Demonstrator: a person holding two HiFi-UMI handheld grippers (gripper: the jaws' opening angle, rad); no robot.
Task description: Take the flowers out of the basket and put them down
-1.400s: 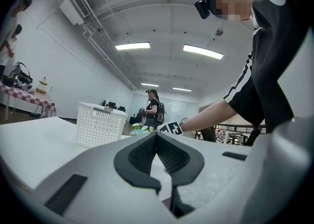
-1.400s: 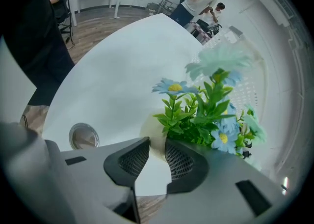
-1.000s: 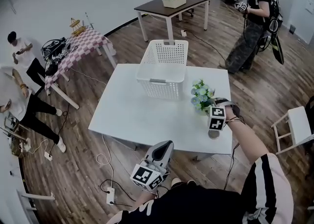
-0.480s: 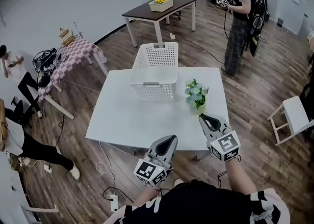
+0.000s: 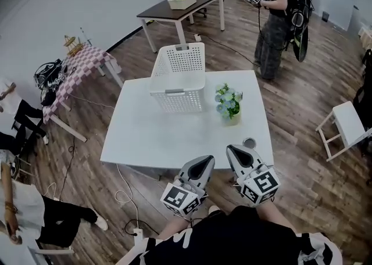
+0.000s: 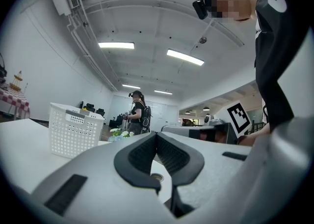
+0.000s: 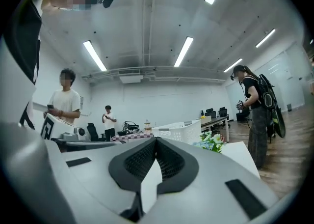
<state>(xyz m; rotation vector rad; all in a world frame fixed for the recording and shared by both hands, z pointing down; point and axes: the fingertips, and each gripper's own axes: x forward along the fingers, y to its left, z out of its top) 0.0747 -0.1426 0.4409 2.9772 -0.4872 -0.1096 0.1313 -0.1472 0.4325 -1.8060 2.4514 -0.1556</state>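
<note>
Flowers (image 5: 228, 104), a small blue-and-white bunch in a pale pot, stand upright on the white counter (image 5: 151, 136), out of the basket (image 5: 177, 78) and just beside its corner at about 4 o'clock from it. The white lattice basket sits toward the counter's 12 o'clock edge with nothing showing inside. A small round dark-rimmed object (image 5: 250, 142) lies on the counter at 5 o'clock from the flowers, close to the near edge.

Both hand-held tools hang at the counter's 6 o'clock edge, side by side and well apart from the flowers. The left gripper (image 5: 204, 162) points toward 1 o'clock, and its own view shows the jaws pressed together at the tips with nothing between them. The right gripper (image 5: 235, 152) points toward 11 o'clock. Its jaws likewise meet at the tips and hold nothing.

Beyond the counter, a person with a backpack (image 5: 279, 14) stands on the wood floor at 1 o'clock. A dark table (image 5: 197, 5) at 12 o'clock carries a box of yellow flowers (image 5: 182, 0). A checkered table (image 5: 81, 63) stands at 10 o'clock, and a white chair (image 5: 346, 130) at 3 o'clock.
</note>
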